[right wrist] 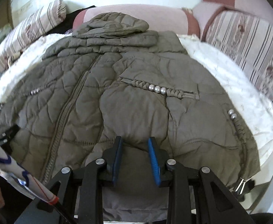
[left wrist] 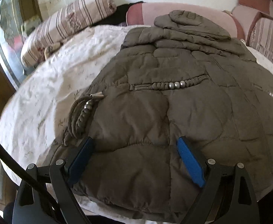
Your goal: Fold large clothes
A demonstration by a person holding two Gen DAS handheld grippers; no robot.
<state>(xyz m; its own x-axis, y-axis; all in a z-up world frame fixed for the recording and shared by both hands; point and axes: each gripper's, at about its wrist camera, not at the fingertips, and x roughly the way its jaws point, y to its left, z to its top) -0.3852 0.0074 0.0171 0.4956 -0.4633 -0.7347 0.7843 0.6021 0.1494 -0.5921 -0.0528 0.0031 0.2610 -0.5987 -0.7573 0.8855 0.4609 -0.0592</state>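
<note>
Evidently the olive-brown quilted puffer jacket lies front-up on the white crinkled bedspread, its hood folded down toward the pink padded headboard and the hem nearest the cameras, which suits a lengthwise fold started from the bottom edge. The right gripper has its blue-padded jaws partly closed around a raised puff of the hem, and grey lining shows beneath the lifted edge, so it appears to hold the fabric pinched for carrying. The left gripper sits with jaws spread wide, straddling the hem and gripping nothing; my guess is it is lining up a matching hold near the braided cord with silver beads at the jacket's side. Striped floral pillows rest by the headboard, clear of the fold path.
</note>
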